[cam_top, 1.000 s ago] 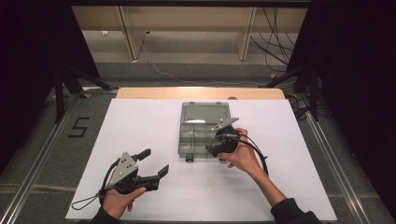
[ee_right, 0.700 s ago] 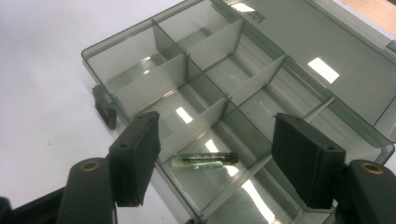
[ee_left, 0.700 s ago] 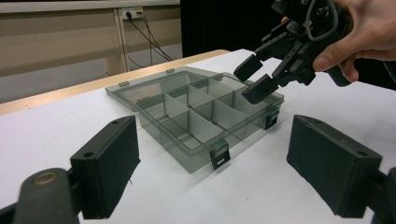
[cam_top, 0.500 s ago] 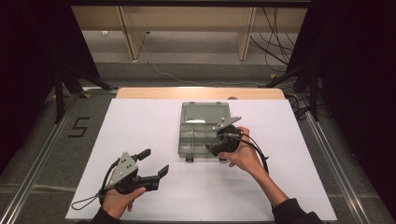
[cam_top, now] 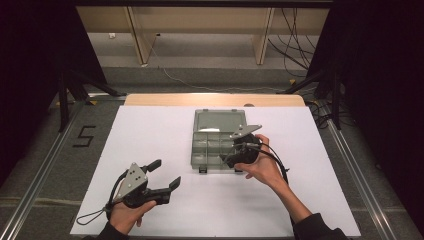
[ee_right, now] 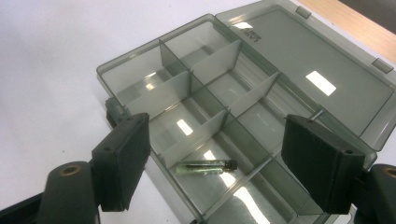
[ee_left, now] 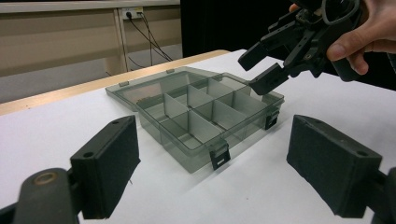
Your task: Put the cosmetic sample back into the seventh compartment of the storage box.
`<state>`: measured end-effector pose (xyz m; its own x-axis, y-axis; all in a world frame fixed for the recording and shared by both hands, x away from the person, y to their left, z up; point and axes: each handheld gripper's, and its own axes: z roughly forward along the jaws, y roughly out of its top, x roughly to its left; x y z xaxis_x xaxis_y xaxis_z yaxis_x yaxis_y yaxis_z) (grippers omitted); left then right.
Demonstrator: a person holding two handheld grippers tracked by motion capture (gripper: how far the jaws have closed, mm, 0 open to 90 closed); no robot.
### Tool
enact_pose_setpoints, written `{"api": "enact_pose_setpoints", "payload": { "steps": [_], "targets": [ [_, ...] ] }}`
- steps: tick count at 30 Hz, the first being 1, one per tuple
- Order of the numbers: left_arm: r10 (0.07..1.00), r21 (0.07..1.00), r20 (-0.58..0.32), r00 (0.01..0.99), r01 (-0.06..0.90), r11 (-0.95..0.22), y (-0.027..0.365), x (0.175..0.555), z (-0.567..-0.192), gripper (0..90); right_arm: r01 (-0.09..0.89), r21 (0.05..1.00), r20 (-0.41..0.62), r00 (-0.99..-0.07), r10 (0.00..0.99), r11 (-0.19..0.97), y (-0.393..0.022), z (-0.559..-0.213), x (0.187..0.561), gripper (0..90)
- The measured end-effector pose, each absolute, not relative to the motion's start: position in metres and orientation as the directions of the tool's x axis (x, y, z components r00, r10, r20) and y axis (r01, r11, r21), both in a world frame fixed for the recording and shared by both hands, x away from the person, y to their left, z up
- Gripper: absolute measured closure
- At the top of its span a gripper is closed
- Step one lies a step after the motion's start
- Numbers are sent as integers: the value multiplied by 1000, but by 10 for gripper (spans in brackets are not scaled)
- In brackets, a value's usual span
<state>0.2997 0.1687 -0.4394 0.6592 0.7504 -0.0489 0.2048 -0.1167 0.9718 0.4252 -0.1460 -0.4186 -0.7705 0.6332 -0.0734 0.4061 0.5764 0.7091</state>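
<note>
Vial (ee_right: 207,166) in organizer box (ee_right: 196,93) — right hand-held gripper (ee_right: 212,156) just opening, released | left hand-held gripper (ee_left: 212,168) released

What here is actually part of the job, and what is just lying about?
Part of the job:
- compartment box, lid open
- small vial lying in a compartment
- right gripper, open above the box

Just there:
- left gripper, open, apart from the box
- white table
- cables on floor
</note>
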Motion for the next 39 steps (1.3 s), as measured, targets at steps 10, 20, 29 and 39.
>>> {"api": "enact_pose_setpoints", "payload": {
  "steps": [10, 20, 29, 39],
  "targets": [
    [750, 972, -50, 659, 205, -116, 169, 300, -439, 159, 381, 739, -75, -773, 630, 555, -147, -412, 419, 242],
    [750, 972, -50, 659, 206, -116, 169, 299, -439, 159, 375, 747, -64, -781, 621, 549, -148, -407, 416, 235],
    [751, 972, -49, 658, 205, -116, 169, 300, -439, 159, 371, 753, -54, -788, 613, 543, -149, -404, 413, 232],
    [751, 972, -50, 658, 205, -116, 169, 300, -439, 159, 353, 769, -50, -798, 601, 533, -147, -402, 410, 224]
  ]
}}
